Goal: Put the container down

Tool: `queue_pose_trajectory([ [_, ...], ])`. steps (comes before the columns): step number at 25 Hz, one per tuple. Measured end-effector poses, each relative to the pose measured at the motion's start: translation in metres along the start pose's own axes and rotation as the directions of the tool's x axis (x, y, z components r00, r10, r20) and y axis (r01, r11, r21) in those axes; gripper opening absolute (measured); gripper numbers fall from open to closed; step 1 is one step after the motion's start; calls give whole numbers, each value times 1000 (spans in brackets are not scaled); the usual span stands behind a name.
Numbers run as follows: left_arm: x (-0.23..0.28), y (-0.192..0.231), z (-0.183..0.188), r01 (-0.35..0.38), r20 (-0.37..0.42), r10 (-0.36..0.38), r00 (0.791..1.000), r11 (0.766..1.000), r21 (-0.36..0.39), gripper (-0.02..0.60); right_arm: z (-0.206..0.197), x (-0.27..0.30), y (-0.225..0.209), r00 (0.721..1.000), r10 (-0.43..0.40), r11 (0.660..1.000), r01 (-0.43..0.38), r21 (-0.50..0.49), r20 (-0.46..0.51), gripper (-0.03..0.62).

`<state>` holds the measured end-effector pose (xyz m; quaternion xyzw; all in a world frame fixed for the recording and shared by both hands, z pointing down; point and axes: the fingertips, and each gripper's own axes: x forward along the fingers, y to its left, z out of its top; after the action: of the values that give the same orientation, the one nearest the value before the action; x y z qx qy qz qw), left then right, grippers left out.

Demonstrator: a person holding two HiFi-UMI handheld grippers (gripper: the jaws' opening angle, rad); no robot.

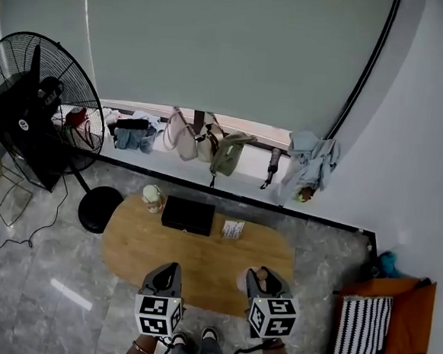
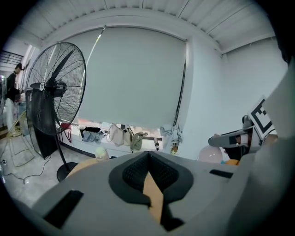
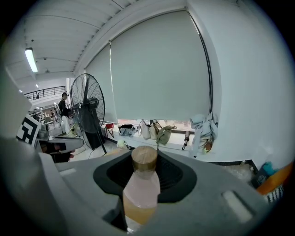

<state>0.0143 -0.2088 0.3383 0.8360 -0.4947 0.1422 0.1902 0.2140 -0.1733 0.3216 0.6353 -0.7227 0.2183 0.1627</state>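
**Head view.** Both tools sit over the near edge of the oval wooden worktop: left tool, right tool. A pale shape at the right tool's tip is the container. Beyond the tools, on the far half of the worktop, are a black box, a small jar to its left and a small packet to its right. A floor fan stands well off to the left tool's side.

**Left gripper view.** The left tool's jaws meet at the tips, with nothing gripped. A sliver of worktop shows through the slit behind the tips.

**Right gripper view.** The right tool's jaws are clamped on the container, which is a pale pink bottle with a wood-coloured cap and amber liquid in its lower part. It is upright between the pads, and its base is hidden.
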Motion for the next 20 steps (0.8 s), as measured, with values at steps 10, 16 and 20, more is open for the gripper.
queue_pose_trajectory([
  [10, 38, 25, -54, -45, -80, 41, 996, 998, -43, -6, -46, 64, 0, 997, 44, 999, -42, 26, -56, 141],
  [16, 67, 40, -97, -62, -128, 55, 990, 996, -58, -6, -87, 99, 4, 994, 60, 998, -58, 28, -94, 141],
  [20, 83, 53, -125, -82, -149, 68, 986, 992, -91, -6, -117, 120, 6, 990, 67, 997, -64, 34, -120, 141],
])
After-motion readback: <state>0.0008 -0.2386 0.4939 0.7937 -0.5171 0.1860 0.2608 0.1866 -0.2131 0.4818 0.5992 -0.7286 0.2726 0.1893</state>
